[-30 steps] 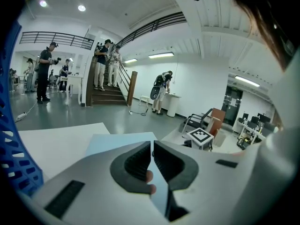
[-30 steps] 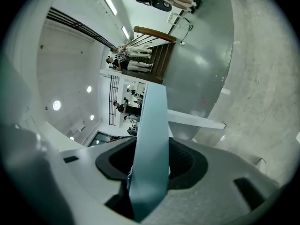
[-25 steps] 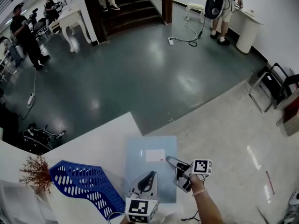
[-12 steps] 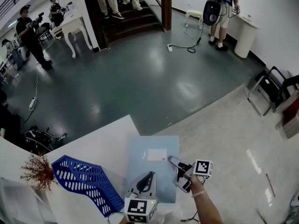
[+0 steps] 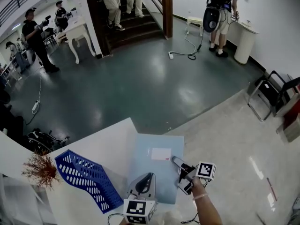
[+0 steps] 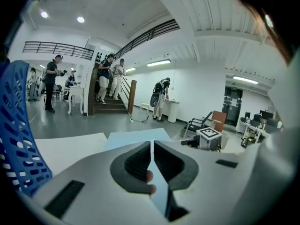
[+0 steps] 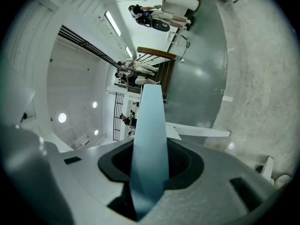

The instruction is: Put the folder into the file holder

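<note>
A light blue folder [image 5: 157,165] lies flat on the white table [image 5: 108,144], its right part overhanging the table's edge. At the folder's near edge sits my left gripper [image 5: 150,177]; in the left gripper view its jaws [image 6: 153,149] are shut on the thin sheet [image 6: 136,137]. My right gripper [image 5: 177,164] holds the folder's right edge, one finger above and one below. In the right gripper view the folder [image 7: 151,125] runs as a blue strip between the jaws [image 7: 151,158]. The blue perforated file holder [image 5: 86,179] lies on its side left of the folder, also at the left [image 6: 16,135].
A dried reddish twig plant [image 5: 41,169] stands left of the file holder. Beyond the table is grey floor, with a cable [image 5: 185,48], a staircase [image 5: 136,18], a black chair [image 5: 269,90] and several people standing far off.
The head view has shifted slightly. The folder, the file holder and both grippers keep their places relative to each other.
</note>
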### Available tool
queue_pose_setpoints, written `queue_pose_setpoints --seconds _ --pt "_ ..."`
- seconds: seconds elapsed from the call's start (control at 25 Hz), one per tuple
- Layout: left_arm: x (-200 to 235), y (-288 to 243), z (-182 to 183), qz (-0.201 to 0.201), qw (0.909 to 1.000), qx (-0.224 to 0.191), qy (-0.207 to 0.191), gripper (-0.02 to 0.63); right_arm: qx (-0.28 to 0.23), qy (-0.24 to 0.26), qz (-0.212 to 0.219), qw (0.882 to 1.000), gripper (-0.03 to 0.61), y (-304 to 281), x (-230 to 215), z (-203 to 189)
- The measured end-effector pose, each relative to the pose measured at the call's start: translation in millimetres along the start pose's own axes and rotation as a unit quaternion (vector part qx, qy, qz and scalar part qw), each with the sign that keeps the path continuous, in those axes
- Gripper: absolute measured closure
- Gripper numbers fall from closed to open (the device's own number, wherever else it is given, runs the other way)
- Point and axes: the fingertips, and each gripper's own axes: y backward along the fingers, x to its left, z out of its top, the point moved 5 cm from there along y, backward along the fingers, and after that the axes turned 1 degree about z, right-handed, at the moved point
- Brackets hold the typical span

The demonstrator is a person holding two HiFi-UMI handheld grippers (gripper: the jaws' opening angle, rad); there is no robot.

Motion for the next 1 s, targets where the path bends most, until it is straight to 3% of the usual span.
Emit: queue_pose_setpoints --seconds 1.0 --pt "-44.3 77.5 12.3 0.052 0.9972 -0.053 -0.007 0.594 -0.06 0.066 0.026 0.996 0.43 78.5 62.6 -12.5"
